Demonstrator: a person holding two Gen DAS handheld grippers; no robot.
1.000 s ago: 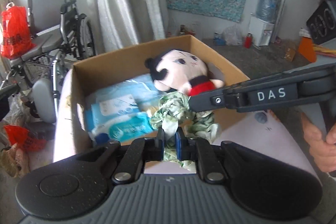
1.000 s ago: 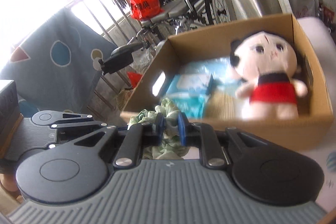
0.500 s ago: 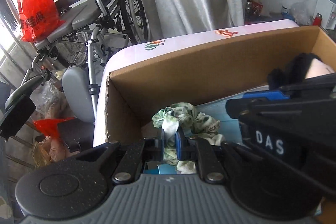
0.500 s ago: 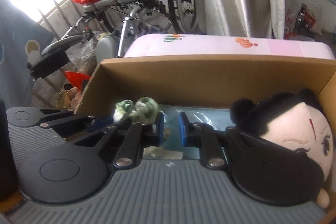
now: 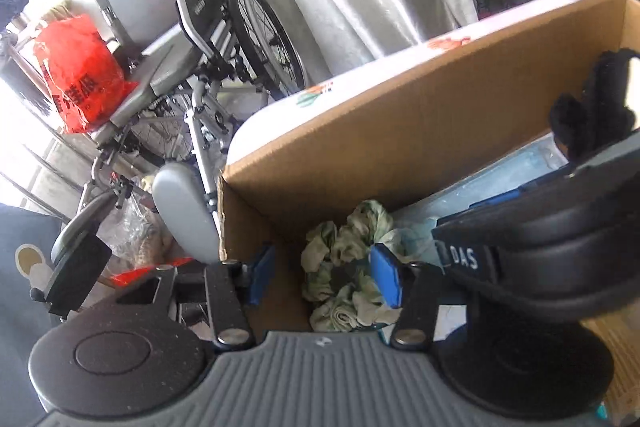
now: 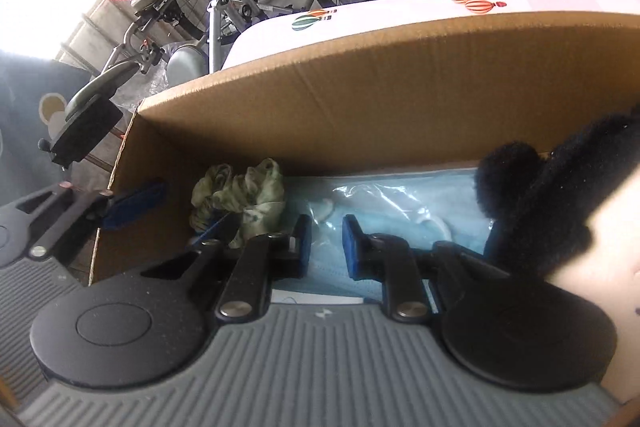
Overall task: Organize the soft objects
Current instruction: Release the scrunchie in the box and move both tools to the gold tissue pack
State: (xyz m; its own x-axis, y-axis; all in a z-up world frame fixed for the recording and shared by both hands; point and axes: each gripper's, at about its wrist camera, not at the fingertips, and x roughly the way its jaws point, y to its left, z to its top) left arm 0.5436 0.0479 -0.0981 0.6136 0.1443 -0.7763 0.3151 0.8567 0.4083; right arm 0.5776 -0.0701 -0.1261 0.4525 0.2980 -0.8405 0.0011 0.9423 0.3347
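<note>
Green cloth [image 5: 352, 267] now released in cardboard box [image 5: 400, 131] corner; left gripper [image 5: 324, 275] fingers spread wide, right gripper [image 6: 326, 241] parted, empty.

Left gripper [image 5: 322, 279] jaws now apart, green cloth [image 5: 352, 263] freed.

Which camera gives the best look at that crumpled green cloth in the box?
The left wrist view: the green cloth lies close up between the open left gripper, showing its full crumpled shape. The right wrist view shows it smaller, off to the side in the cardboard box corner, partly hidden.

Green-white mottled cloth [image 5: 352, 267], brown box [image 5: 420, 131]
</note>
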